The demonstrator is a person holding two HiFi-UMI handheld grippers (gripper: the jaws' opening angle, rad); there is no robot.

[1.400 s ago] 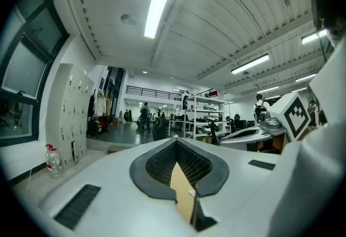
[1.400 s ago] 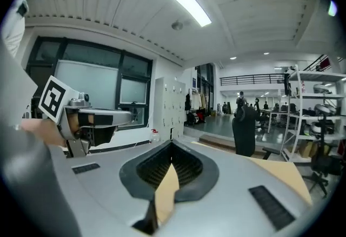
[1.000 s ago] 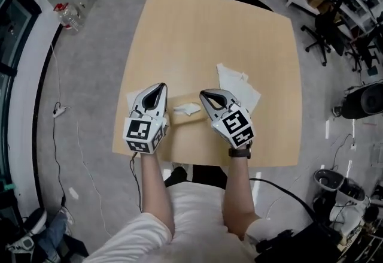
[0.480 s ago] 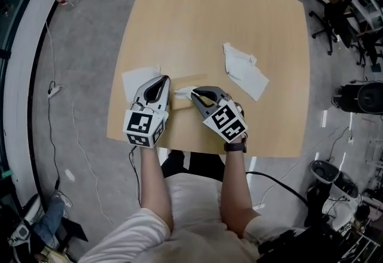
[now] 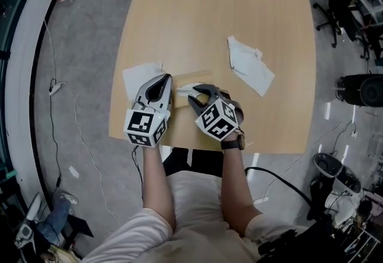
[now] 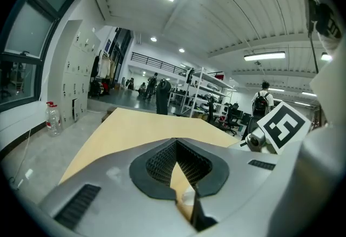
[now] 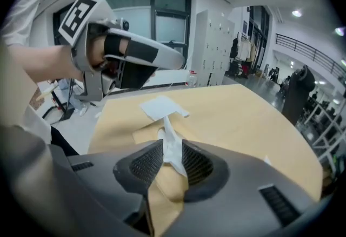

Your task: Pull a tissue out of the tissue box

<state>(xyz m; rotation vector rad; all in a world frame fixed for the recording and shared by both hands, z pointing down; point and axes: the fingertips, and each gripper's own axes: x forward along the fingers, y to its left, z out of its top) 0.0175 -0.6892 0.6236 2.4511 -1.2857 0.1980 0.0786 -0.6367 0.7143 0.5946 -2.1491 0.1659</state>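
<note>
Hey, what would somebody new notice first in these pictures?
A white tissue sticks up from the tan tissue box between the right gripper's opening jaws, near the table's front edge. The left gripper sits shut beside it. One loose tissue lies at the left and another farther right.

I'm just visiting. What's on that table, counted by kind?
Tissue box: 1
Tissue sticking out of the box: 1
Loose tissues on the table: 2, one at left, one at right (possibly several sheets)
Total: 4
</note>
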